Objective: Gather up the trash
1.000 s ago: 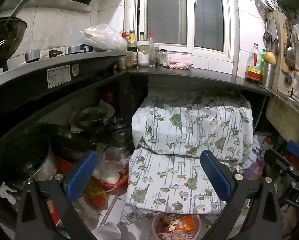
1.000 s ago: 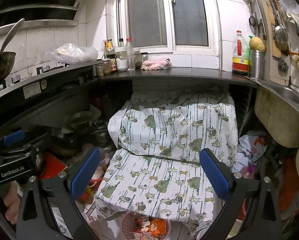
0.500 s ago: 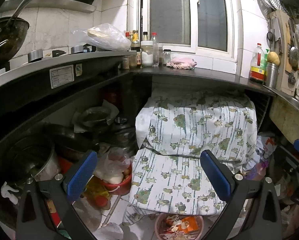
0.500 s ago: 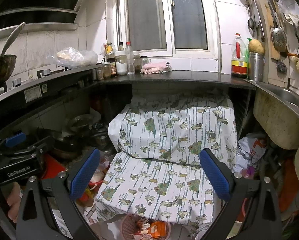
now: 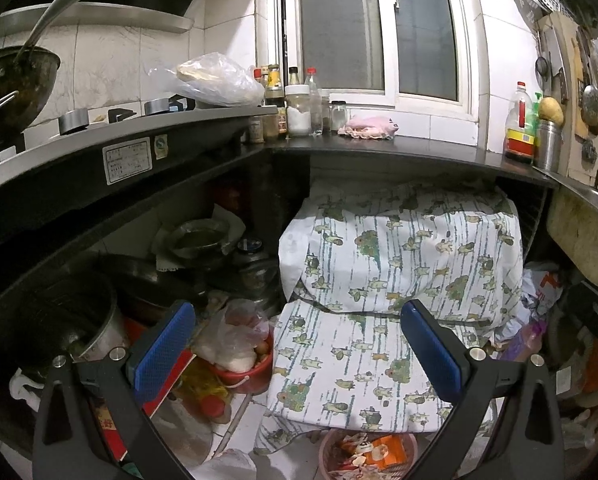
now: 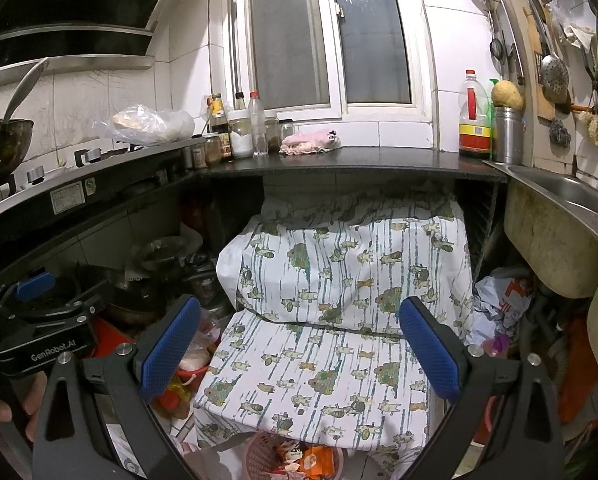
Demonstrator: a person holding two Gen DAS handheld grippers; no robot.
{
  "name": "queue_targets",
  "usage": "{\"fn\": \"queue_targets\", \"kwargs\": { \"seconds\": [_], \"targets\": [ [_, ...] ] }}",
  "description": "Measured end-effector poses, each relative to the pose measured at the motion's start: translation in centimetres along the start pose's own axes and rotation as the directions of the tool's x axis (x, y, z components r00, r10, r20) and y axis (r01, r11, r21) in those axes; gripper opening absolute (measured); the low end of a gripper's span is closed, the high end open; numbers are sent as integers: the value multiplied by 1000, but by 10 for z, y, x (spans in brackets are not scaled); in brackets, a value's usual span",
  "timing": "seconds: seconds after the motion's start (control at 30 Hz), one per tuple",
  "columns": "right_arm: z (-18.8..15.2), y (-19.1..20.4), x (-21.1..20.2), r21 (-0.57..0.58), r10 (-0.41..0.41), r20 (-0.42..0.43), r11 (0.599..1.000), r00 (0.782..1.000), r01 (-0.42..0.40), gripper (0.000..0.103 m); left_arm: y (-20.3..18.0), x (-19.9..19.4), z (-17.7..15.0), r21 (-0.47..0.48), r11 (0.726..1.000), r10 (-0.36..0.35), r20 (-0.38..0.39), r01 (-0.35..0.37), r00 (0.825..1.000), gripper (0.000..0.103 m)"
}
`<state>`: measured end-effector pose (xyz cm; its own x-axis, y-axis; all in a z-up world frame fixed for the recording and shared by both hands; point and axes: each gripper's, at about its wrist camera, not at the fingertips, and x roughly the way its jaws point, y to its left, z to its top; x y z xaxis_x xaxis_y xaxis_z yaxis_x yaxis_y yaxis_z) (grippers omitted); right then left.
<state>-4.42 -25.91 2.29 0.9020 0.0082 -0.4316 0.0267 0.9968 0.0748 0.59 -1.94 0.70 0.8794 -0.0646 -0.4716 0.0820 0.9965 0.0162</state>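
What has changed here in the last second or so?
Both cameras have drifted: the counter and the patterned cloth sit lower in view, so the grippers seem to be lifting or tilting up. Nothing was grabbed or dropped. The left gripper and right gripper stay open and empty; the pink basket of wrappers is untouched.

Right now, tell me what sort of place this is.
A cramped home kitchen: a wok on the stove, seasoning bottles on the counter, a steel sink at right.

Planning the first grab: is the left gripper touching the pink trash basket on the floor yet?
Apart. In the left wrist view the left gripper is open with nothing between its fingers, and the pink trash basket sits lower, under the patterned cloth edge.
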Motion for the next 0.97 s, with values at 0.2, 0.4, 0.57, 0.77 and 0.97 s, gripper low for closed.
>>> {"fn": "queue_targets", "kwargs": {
  "seconds": [0.2,0.4,0.57,0.77,0.97],
  "targets": [
    [0,0,-1,1,-2,1,1000,1000,2,99,-1,-1,0,-1,1000,6,1,-6,1000,103],
    [3,1,-5,-19,-41,16,999,999,41,99,-2,0,-2,2,1000,4,2,-4,1000,103],
    [5,1,-5,-16,-24,11,1000,1000,24,99,-1,2,-4,9,1000,-2,-2,2,1000,103],
    [4,1,-4,-14,-21,9,1000,1000,21,99,2,5,-4,16,1000,0,-9,1,1000,103],
    [4,0,-3,-15,-21,10,1000,1000,21,100,1,26,-5,14,1000,-21,-49,22,999,103]
  ]
}}
